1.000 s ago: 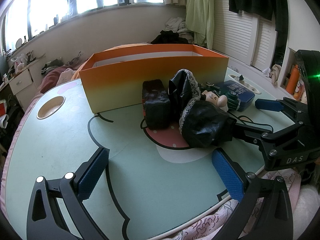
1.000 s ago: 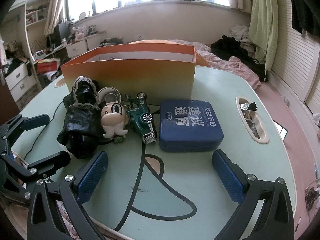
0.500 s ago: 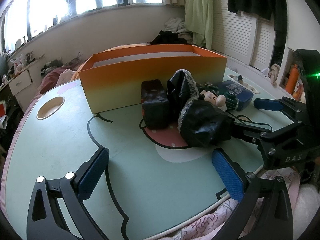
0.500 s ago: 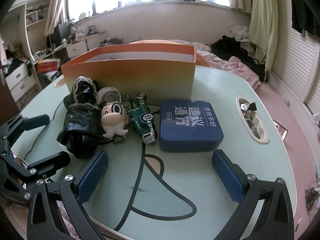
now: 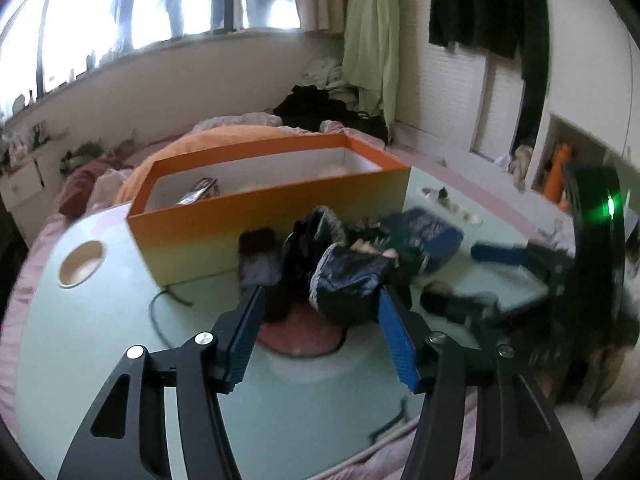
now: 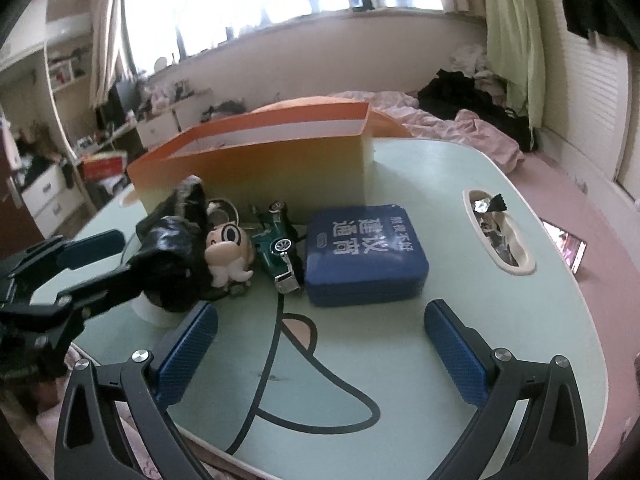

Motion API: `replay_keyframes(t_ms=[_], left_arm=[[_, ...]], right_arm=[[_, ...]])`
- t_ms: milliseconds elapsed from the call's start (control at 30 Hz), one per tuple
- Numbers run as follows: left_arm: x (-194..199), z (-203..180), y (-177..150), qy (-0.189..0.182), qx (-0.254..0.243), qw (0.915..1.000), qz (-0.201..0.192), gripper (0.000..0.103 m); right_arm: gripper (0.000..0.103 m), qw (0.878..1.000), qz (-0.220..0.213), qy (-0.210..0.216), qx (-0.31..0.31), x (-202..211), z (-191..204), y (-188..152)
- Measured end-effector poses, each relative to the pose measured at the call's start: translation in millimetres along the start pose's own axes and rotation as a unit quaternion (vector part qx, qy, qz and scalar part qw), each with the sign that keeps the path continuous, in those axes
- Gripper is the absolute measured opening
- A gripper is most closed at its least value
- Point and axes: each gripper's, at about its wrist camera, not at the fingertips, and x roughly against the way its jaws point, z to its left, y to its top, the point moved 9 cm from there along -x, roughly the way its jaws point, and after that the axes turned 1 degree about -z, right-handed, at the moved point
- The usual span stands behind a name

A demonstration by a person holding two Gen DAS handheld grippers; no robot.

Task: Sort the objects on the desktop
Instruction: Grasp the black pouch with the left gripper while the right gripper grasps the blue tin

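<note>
1. My left jaws were about half open and closing. The black bundle (image 5: 348, 280) sat between the tips, right up against the right-hand pad. The left-hand pad wasn't on it yet, so no real grip.
2. My right jaws were wide open with nothing in them. The blue tin (image 6: 364, 252) lay just ahead of them on the surface (image 6: 460, 208).
3. Biggest worry: the bundle was off-centre in the left jaws. I figured closing on it could shove it sideways or pinch only a fold, and then it would slide out on the lift.
4. It looked like slick, shiny, crinkled fabric with a pale lacy edge. That's soft, shapeless stuff that squashes instead of giving the pads anything firm.
5. A second worry was snagging. A thin dark cable (image 5: 160, 308) curled on the surface left of the jaws, and the big-eyed figurine (image 6: 228, 248) and green toy car (image 6: 276, 244) were packed tight against the bundle's far side. I guessed dragging the fabric could tip the figurine or roll the car.
6. A dark boxy block (image 5: 258, 256) stood just beyond the left pad, near enough to get nudged.
7. The orange box (image 5: 280, 216) sat behind all of it. It looked like thin card with an open top, so clipping its front wall on the way over could push it back.
</note>
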Motion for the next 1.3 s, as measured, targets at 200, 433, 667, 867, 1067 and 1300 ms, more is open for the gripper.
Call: replay_keyframes(t_ms=[200,433,667,867,1067,1300], left_arm=[[-10,-18,11,-0.015,-0.02,0.9997,0.0,0.067],[-26,-23,4,-0.041,-0.017,0.9986,0.031,0.046],[7,-17,-5,-0.075,-0.009,0.9971,0.012,0.033],[23,-27,-32,-0.088,-0.026,0.9955,0.022,0.048],[14,-35,-33,-0.059,-0.054,0.9965,0.024,0.068],[1,-23,-35,-0.01,-0.062,0.9977,0.026,0.06]], right_arm=[[0.103,1.0,-0.001,0.0,0.0,1,1,0],[0.103,1.0,-0.001,0.0,0.0,1,0,0],[0.103,1.0,-0.006,0.005,-0.007,2,-1,1],[0.095,0.997,-0.034,0.031,-0.066,12,-17,7],[0.08,0.997,-0.042,-0.004,-0.071,18,-31,26],[0.077,0.997,0.042,-0.058,-0.029,-5,-34,27]])
